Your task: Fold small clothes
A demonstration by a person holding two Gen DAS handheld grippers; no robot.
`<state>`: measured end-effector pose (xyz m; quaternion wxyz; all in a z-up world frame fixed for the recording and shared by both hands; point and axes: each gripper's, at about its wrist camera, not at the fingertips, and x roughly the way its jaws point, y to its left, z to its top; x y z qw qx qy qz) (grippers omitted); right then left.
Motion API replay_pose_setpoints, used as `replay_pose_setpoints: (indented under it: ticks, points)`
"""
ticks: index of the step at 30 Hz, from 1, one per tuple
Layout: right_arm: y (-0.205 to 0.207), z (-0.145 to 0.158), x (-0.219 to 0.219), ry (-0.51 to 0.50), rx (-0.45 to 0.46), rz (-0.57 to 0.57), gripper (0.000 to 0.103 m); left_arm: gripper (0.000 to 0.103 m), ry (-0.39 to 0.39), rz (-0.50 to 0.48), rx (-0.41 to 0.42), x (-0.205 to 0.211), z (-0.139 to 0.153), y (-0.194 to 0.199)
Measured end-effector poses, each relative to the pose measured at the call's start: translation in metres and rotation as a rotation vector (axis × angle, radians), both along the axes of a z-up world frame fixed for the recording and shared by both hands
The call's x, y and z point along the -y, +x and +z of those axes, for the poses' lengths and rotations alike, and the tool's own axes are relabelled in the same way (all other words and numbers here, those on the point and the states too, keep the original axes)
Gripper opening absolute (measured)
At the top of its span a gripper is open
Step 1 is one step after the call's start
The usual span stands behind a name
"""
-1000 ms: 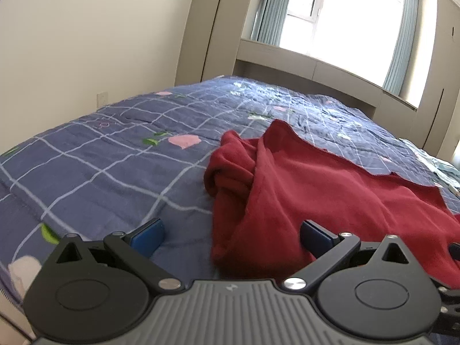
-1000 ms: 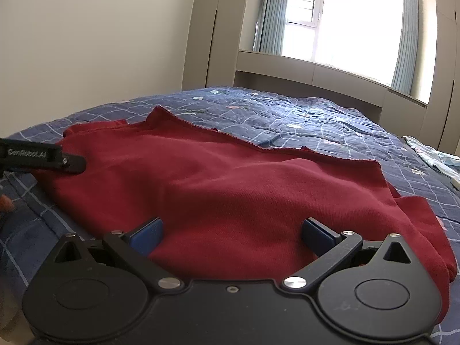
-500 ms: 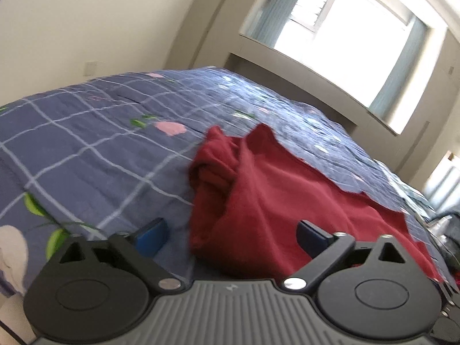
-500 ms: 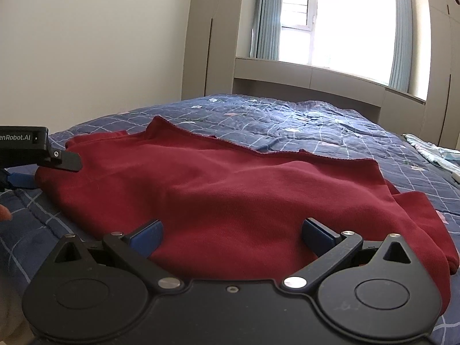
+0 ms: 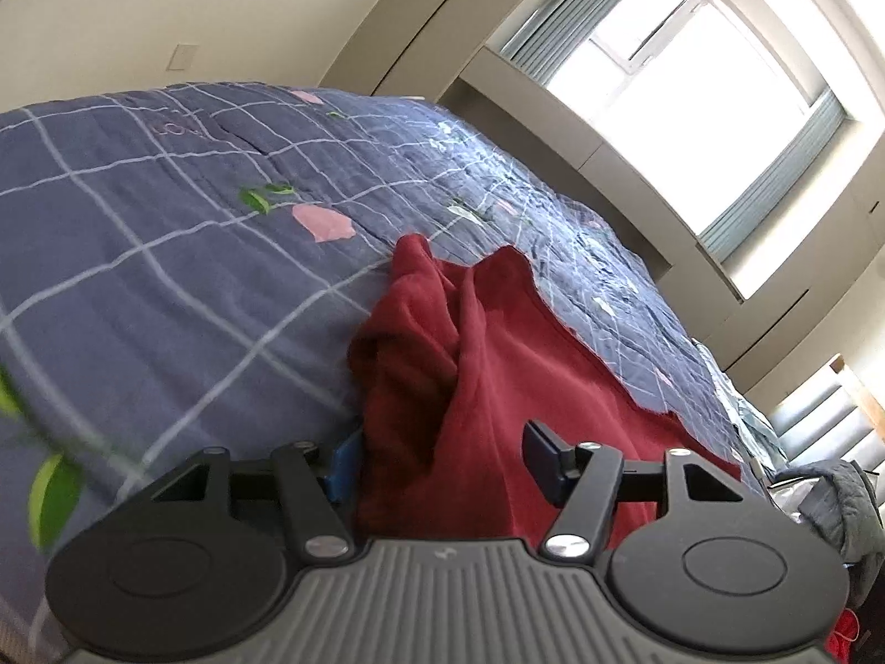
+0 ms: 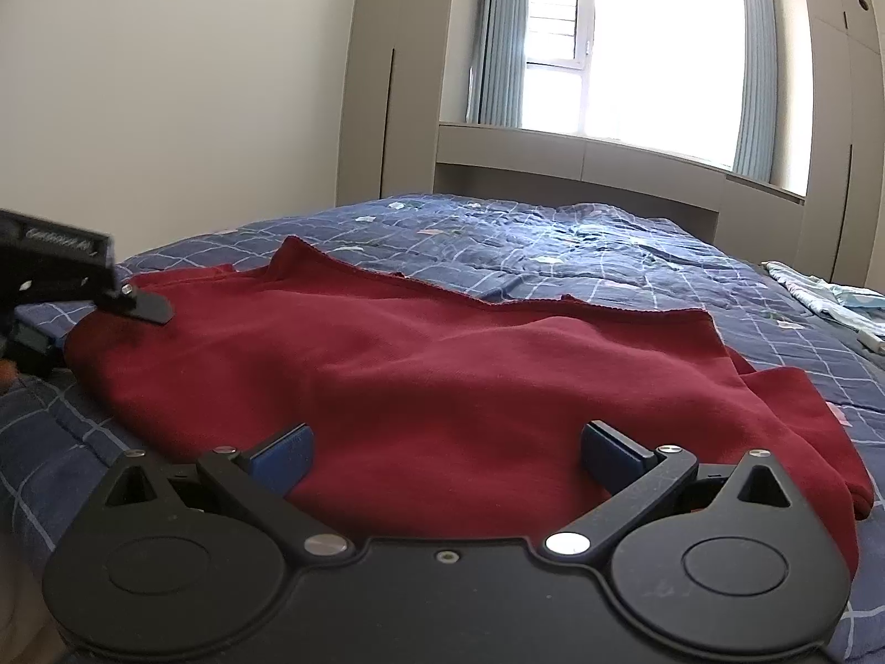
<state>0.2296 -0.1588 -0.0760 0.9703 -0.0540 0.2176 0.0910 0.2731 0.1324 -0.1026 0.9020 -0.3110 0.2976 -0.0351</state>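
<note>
A dark red garment (image 6: 442, 382) was spread across a bed (image 6: 608, 243) covered by a blue checked quilt with pink and green floral patches. In the right wrist view it was seen lying mostly flat, its far edge running across the quilt and a loose fold trailing off at the right side. In the left wrist view its near left end (image 5: 420, 343) was bunched into thick folds.

The left tongs (image 5: 442, 459) were held at that bunched end, tilted so that the room appeared slanted. Their jaws had just been closing, and the red cloth was seen between the blue pads (image 5: 545, 456). A gap remained on the right-hand side, while the left pad was partly hidden by the fabric, so no firm clamp on the garment could be made out. From the right wrist view, the body of the left tongs (image 6: 83, 282) was seen at the garment's left end.

The right tongs (image 6: 442, 456) were held low over the near edge of the garment, their jaws wide apart and nothing pinched between the pads.

A bright window (image 6: 636, 55) with grey-blue curtains was seen behind the bed, and pale clothing (image 6: 824, 299) lay at the bed's far right edge.
</note>
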Motion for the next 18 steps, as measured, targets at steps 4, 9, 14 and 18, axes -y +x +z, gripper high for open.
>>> replay_pose_setpoints:
  ticks: [4, 9, 14, 18]
  points:
    - [-0.001, 0.000, -0.001, -0.003, 0.003, -0.004, 0.102, 0.066, 0.024, 0.018, -0.042, 0.004, 0.004, 0.023]
    - [-0.001, 0.000, -0.002, -0.005, 0.008, -0.010, 0.102, 0.028, 0.079, 0.034, -0.085, 0.013, 0.010, 0.034]
    - [-0.008, 0.002, 0.002, 0.013, 0.049, -0.028, 0.103, 0.018, 0.102, 0.021, -0.087, 0.021, 0.019, 0.037]
    - [-0.016, 0.011, 0.017, 0.035, 0.103, -0.101, 0.103, 0.017, 0.157, -0.017, -0.048, 0.036, 0.043, 0.039]
